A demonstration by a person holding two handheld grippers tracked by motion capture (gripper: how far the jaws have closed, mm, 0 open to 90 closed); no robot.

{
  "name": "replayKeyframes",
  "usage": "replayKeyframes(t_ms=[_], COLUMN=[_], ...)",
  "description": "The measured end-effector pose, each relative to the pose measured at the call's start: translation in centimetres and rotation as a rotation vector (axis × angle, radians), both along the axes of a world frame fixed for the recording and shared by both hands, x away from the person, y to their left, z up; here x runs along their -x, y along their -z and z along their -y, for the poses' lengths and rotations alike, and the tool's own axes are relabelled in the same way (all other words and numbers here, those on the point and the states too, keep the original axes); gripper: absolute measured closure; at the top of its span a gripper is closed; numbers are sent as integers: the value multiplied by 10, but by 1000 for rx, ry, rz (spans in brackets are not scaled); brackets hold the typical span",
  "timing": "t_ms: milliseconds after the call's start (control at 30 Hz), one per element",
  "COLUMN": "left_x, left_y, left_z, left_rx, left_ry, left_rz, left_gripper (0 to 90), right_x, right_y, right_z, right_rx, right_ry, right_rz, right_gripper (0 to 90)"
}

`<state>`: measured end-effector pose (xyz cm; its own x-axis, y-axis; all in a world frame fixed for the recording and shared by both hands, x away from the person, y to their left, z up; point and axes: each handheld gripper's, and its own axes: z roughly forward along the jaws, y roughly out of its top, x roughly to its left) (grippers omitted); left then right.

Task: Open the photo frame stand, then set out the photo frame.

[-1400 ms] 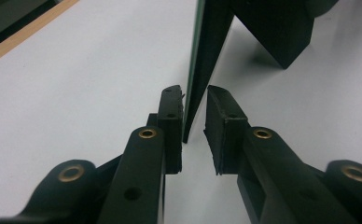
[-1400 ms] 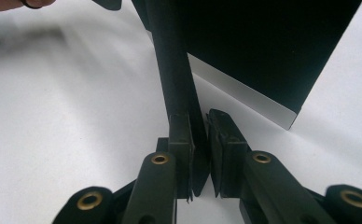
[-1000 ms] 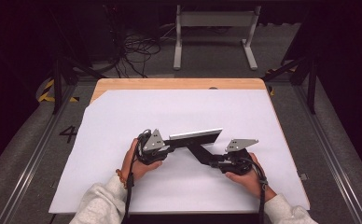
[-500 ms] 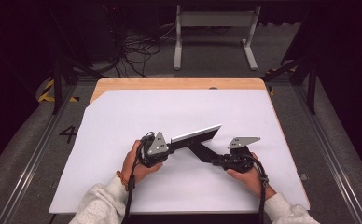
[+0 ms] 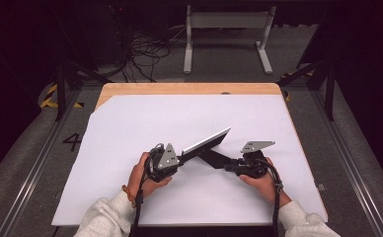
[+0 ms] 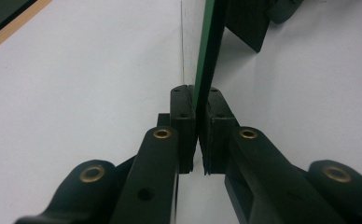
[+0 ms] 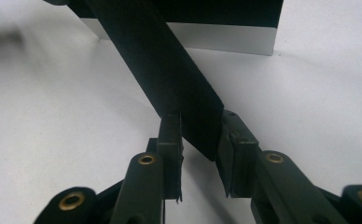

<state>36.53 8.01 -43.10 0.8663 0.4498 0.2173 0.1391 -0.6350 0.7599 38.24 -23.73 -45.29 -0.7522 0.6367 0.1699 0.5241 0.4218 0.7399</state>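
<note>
Low in the middle of the high view, the person holds a thin board (image 5: 205, 143) on edge between two grippers, over the white sheet (image 5: 130, 128) that covers the table (image 5: 179, 88). The left gripper (image 5: 179, 159), lower left of centre, has its jaws pinched tight on the board's near end; its jaws have just been closing. In the left gripper view the green edge of the board (image 6: 206, 60) runs straight up from between the pads (image 6: 183, 126), both touching it. The right gripper (image 5: 225, 165), lower right of centre, reaches toward a black strip (image 5: 214, 157) lying slanted under the board. In the right gripper view that strip (image 7: 170, 79) sits between the jaws, touching both pads; those jaws have just been opening slightly. Behind it the board's pale face (image 7: 193, 39) stands across the top.
</note>
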Motion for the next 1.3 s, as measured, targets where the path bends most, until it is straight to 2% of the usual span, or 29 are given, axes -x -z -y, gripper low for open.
replayKeyframes(t_ms=[267, 400, 467, 633, 800, 1100, 1167, 1300], left_x=[1, 1, 1, 1, -3, 1, 2, 3], left_y=[0, 4, 5, 6, 8, 7, 7, 7], left_z=[-3, -10, -12, -14, -17, -16, -16, -14], left_rx=[12, 6, 6, 5, 36, 44, 53, 47], left_ry=[1, 29, 37, 46, 64, 61, 72, 93], left_rz=[-17, -18, -18, -18, -37, -53, -72, -72], left_gripper=[840, 831, 813, 837, 846, 846, 842, 833], right_x=[-3, -1, 0, 2, 2, 2, 1, -1], right_y=[-1, 0, -1, -4, -7, -8, -7, -7], right_z=[-1, -2, -2, 1, 2, 0, 0, 1], right_rx=[7, 16, 32, 17, 6, 20, 16, 15], right_ry=[16, 29, 44, 52, 41, 55, 63, 81], right_rz=[3, 19, 34, 59, 69, 85, 86, 84], right_gripper=[709, 700, 655, 690, 736, 738, 733, 727])
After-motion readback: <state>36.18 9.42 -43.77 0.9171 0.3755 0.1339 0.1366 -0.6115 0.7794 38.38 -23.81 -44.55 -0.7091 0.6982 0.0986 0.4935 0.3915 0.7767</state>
